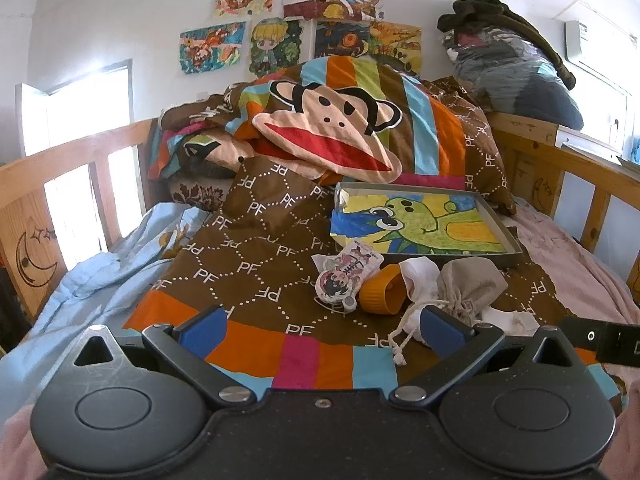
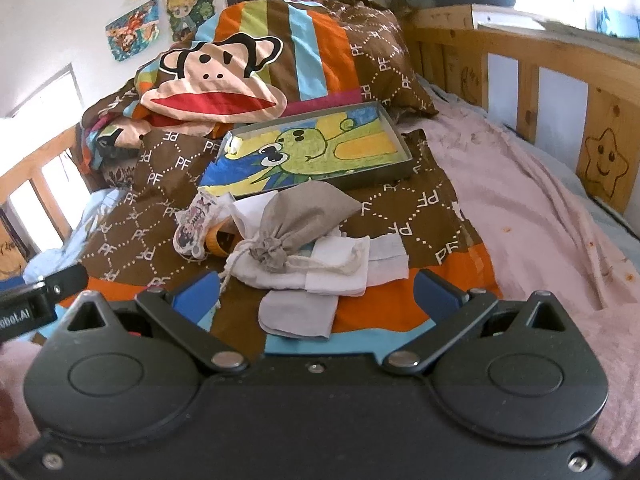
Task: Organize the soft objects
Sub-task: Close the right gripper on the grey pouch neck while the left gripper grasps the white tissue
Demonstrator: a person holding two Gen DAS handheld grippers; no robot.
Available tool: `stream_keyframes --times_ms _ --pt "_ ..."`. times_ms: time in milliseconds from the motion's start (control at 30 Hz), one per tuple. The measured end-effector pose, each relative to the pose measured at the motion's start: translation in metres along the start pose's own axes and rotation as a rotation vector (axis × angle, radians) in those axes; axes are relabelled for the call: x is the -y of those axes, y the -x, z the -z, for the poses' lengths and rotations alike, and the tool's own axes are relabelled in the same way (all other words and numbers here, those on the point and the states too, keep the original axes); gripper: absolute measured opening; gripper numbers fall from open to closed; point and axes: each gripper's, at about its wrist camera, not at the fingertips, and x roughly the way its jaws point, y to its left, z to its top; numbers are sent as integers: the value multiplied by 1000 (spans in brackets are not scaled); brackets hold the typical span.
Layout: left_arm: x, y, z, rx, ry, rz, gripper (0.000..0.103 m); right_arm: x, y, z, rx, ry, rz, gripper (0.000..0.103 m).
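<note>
- Left claw (image 1: 322, 326) spread wide, nothing between its blue pads, low over the striped hem of the quilt (image 1: 256, 248); right claw (image 2: 316, 294) likewise wide and empty, with a folded grey cloth (image 2: 298, 314) lying on the quilt between its fingers.
- Just beyond: a loose heap of soft things, unsorted. Grey drawstring pouch (image 2: 298, 218) on top of flat white cloths (image 2: 340, 270), its cord (image 2: 236, 264) trailing toward the claws.
- Left of the pouch: an orange ribbed cup (image 1: 380, 290) on its side, a crumpled white cloth (image 1: 418, 276) partly in its mouth, and a small printed cartoon cushion (image 1: 346, 278) leaning against it.
- Behind the heap: a shallow grey tray (image 1: 508, 256) lined with a green-and-yellow crayon drawing, nothing soft in it; probably the destination, though not certain.
- By the look of it, barely begun: nothing gripped, nothing tidied away, every item left to gather.
- Underneath: a bed, brown "PF" quilt with coloured stripes, pale blue sheet (image 1: 92, 276) at left, pink blanket (image 2: 532, 224) at right.
- Farther back: bunched quilt with a big monkey face (image 1: 332, 128), wooden rails (image 2: 560, 68) with burnt-in moon and star drawings.
- Farthest: white wall with children's drawings (image 1: 304, 12), bright window at left, bundles of clothes (image 1: 516, 60) piled on the headboard at right.
</note>
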Motion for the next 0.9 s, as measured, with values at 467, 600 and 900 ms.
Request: stream_keyframes --times_ms 467,600,900 --pt "-3 -56 -23 -66 29 100 102 -2 -52 -43 7 140 -5 103" --pt "-1 -82 -31 -79 45 156 102 -3 -81 -53 -23 191 -43 103" --pt "1 -144 -37 -127 24 354 102 -8 -147 -50 -113 204 -199 103"
